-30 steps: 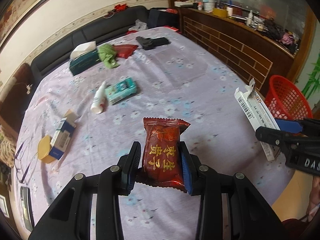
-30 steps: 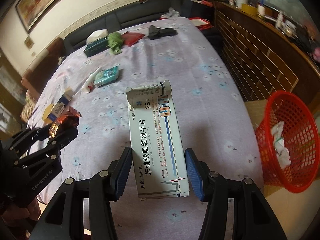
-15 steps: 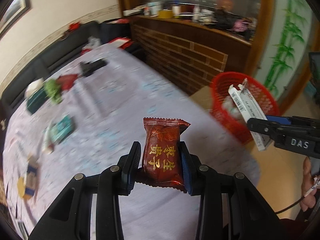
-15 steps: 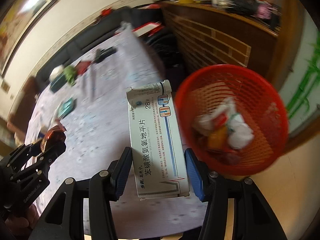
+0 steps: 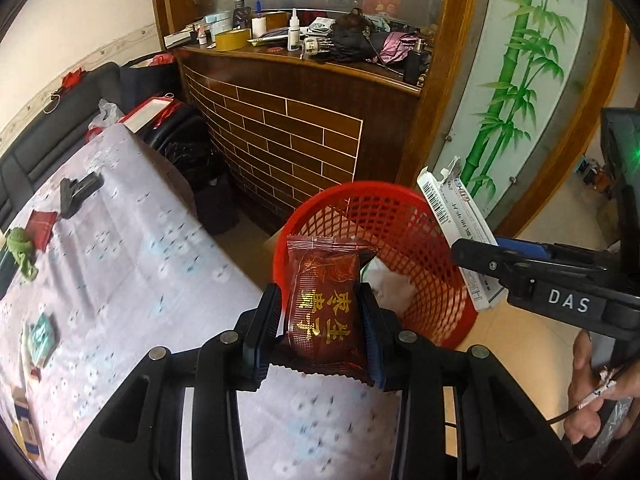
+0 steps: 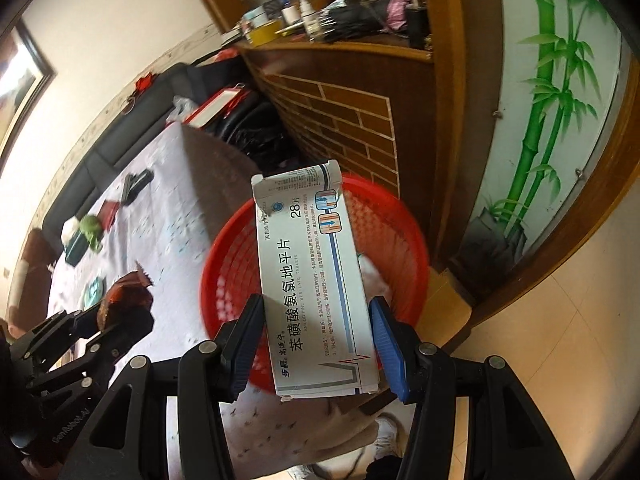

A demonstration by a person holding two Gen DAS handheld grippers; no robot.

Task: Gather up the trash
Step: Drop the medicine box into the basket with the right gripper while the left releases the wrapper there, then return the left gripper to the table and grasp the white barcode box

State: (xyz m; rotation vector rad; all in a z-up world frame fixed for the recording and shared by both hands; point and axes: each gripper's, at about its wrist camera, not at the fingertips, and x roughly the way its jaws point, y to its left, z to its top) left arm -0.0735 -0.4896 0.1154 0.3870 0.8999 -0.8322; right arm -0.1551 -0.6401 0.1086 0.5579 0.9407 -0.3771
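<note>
A red snack packet [image 5: 326, 306] is seen clamped between the blue pads of the left claw [image 5: 322, 322] at the lower centre of the left wrist frame, while a white medicine carton [image 6: 316, 284] is gripped across its width by the right claw [image 6: 316, 344] at the centre of the right wrist frame. Both pieces are shown against the red mesh basket [image 5: 436, 280], which stands on the floor beside the cloth-covered desk [image 5: 132, 264]; crumpled white paper is visible inside it. The packet is judged light, soft and slippery in its film, best taken across its padded middle, as it is here, rather than by its crimped ends. The carton is judged light and thin-walled, easily crushed, with its torn flap uppermost in the frame; a hold across the flat faces near the lower end is the one shown. More litter is left on the desk at the left of the left wrist frame, including a teal box [image 5: 42, 336] and a green wad [image 5: 20, 250]. Neither item has yet been released.
</note>
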